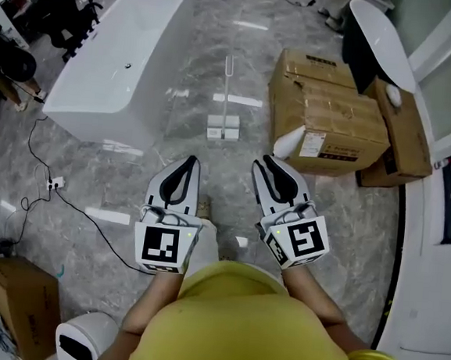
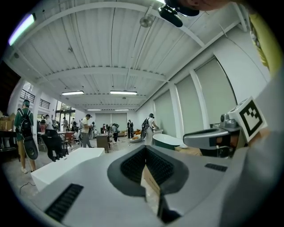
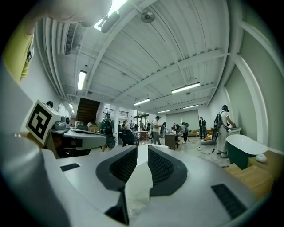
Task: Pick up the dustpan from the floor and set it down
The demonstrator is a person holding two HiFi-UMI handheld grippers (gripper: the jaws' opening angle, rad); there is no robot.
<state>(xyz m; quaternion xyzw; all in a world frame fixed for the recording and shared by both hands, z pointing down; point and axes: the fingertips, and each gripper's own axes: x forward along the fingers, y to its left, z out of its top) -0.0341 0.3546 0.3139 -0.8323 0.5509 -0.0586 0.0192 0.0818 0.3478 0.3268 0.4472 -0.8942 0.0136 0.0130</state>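
Left gripper (image 1: pixel 189 164): claw pressed together, empty | right gripper (image 1: pixel 269 165): claw slightly spread, empty | white long-handled plastic dustpan (image 1: pixel 223 126): upright on grey marble floor (image 1: pixel 347 225), well ahead, between white bathtub (image 1: pixel 117 72) and brown cardboard boxes (image 1: pixel 334 106) | advised: approach closer, spread claw wider, pinch the thin handle squarely.

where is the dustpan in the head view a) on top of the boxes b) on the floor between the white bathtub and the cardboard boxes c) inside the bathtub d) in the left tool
b: the dustpan stands on the floor between the white bathtub and the cardboard boxes.
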